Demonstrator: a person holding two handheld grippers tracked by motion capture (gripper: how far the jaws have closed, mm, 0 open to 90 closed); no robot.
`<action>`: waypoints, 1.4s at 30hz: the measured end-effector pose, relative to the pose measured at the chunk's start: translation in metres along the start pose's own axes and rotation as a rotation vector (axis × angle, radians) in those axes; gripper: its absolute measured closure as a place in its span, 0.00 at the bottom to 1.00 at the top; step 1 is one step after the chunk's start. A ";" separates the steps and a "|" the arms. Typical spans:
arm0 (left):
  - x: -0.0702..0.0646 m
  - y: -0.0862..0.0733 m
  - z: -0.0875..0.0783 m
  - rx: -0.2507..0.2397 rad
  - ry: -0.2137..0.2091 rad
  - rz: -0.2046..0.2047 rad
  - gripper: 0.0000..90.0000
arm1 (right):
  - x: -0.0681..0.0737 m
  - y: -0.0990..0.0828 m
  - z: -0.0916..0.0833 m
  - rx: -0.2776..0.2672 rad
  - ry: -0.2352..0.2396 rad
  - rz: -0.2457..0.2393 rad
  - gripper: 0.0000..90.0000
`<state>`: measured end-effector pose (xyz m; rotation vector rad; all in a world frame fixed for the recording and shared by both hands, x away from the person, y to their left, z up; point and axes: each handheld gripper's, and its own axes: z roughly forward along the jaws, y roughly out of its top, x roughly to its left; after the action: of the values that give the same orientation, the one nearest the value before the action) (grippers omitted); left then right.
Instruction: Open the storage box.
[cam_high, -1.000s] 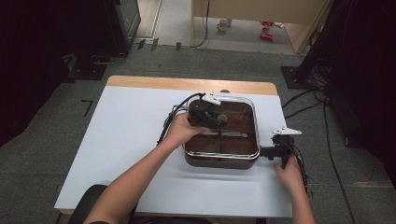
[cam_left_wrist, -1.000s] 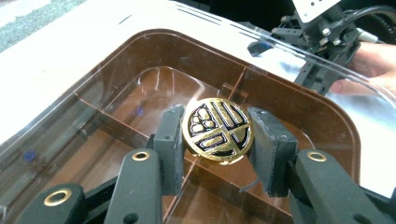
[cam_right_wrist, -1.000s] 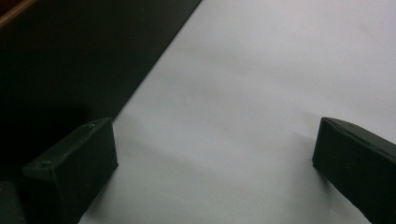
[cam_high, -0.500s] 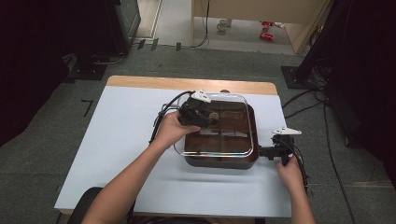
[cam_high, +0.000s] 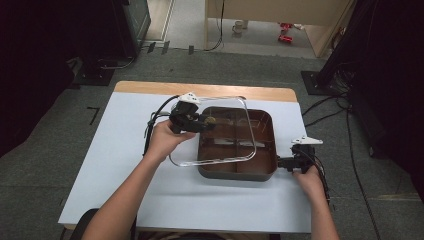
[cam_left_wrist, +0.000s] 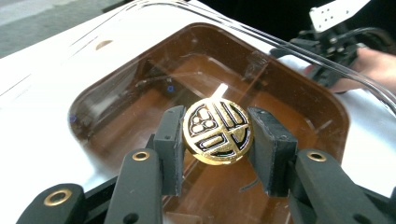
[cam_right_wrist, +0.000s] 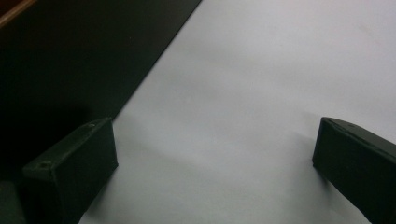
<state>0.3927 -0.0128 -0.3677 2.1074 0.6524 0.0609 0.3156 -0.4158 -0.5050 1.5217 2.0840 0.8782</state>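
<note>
My left claw (cam_left_wrist: 217, 140) grips the gold knob (cam_left_wrist: 217, 131) of the clear lid (cam_high: 212, 131), held shifted left over the brown tray (cam_high: 262, 150). My right claw (cam_right_wrist: 215, 172) gapes open on the worktop (cam_high: 115, 150), beside the tray's right edge.

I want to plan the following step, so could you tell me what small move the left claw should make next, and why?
Probably carry the clear lid further left and set it on the bare table. The left claw is shut on its gold knob, and the lid hangs tilted, partly over the brown tray. The right claw, open, sits by the tray's edge.
</note>
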 end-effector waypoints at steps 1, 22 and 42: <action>0.001 -0.002 -0.004 0.001 0.015 0.001 0.66 | 0.000 0.000 0.000 -0.001 0.000 0.001 0.00; 0.046 -0.046 -0.067 -0.032 0.153 -0.115 0.66 | 0.000 0.000 0.000 0.000 0.001 0.001 0.00; 0.106 -0.096 -0.097 -0.027 0.276 -0.225 0.66 | 0.000 0.000 0.000 0.000 0.001 0.001 0.00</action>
<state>0.4154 0.1543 -0.4064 2.0038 1.0435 0.2372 0.3158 -0.4157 -0.5050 1.5229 2.0838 0.8792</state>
